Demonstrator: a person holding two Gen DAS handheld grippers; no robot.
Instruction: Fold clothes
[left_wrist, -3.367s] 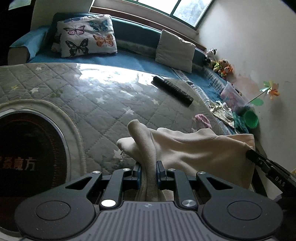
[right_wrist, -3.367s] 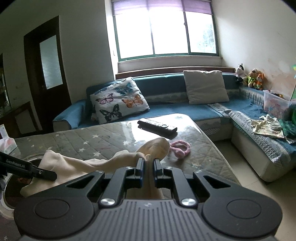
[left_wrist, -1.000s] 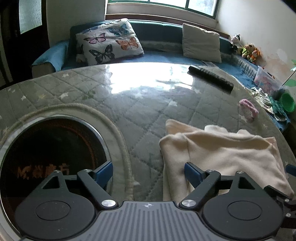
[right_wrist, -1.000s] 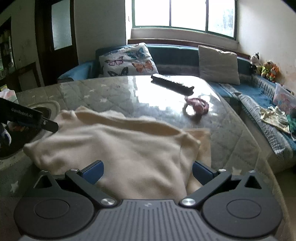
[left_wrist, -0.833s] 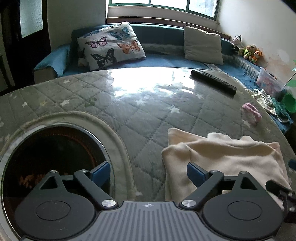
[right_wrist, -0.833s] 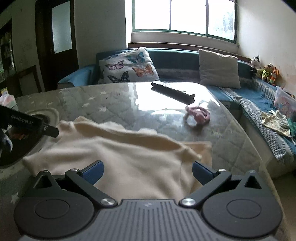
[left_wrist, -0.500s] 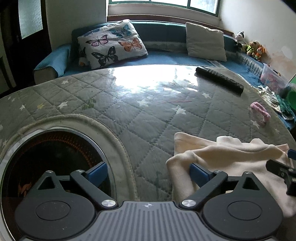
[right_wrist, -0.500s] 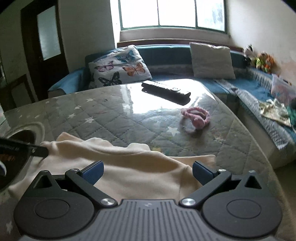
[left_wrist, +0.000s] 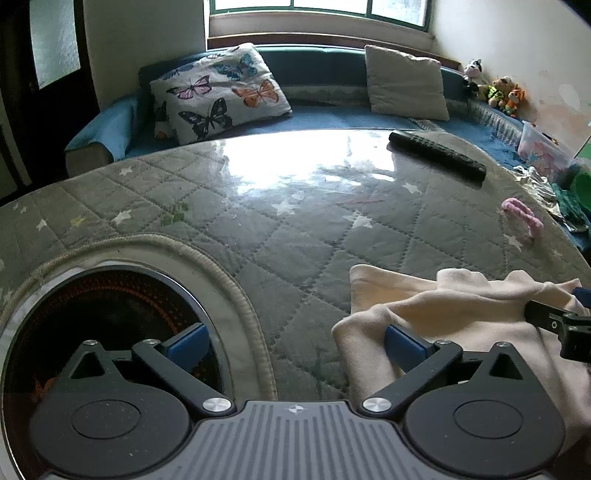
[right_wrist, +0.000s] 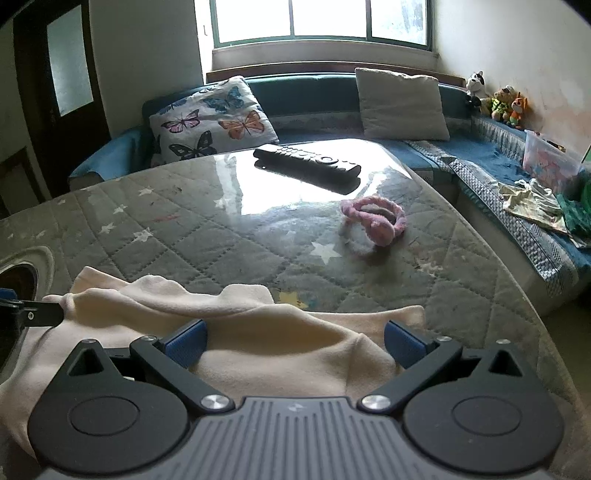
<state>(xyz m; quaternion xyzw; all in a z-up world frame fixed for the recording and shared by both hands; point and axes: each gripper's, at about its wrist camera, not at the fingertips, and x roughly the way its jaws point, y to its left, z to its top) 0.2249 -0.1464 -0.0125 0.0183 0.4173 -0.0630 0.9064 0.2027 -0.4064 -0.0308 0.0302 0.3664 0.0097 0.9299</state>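
Observation:
A cream garment (left_wrist: 461, 317) lies folded on the quilted grey table cover (left_wrist: 280, 236), at the lower right of the left wrist view. My left gripper (left_wrist: 293, 341) is open, its right finger at the garment's left edge and nothing between the fingers. In the right wrist view the same garment (right_wrist: 258, 332) spreads under my right gripper (right_wrist: 293, 341), which is open wide above the cloth. The tip of the right gripper shows in the left wrist view at the far right, and the left gripper's tip shows at the left edge of the right wrist view.
A black remote (right_wrist: 306, 162) and a pink fuzzy band (right_wrist: 373, 218) lie farther back on the table. A round dark glass panel (left_wrist: 99, 317) sits in the cover at left. A blue sofa (left_wrist: 332, 114) with a butterfly pillow (left_wrist: 218, 92) runs behind.
Both grippers held the garment shut 3.4 s ago and now stand open with it laid down. Over the last second both have drawn back toward the near edge.

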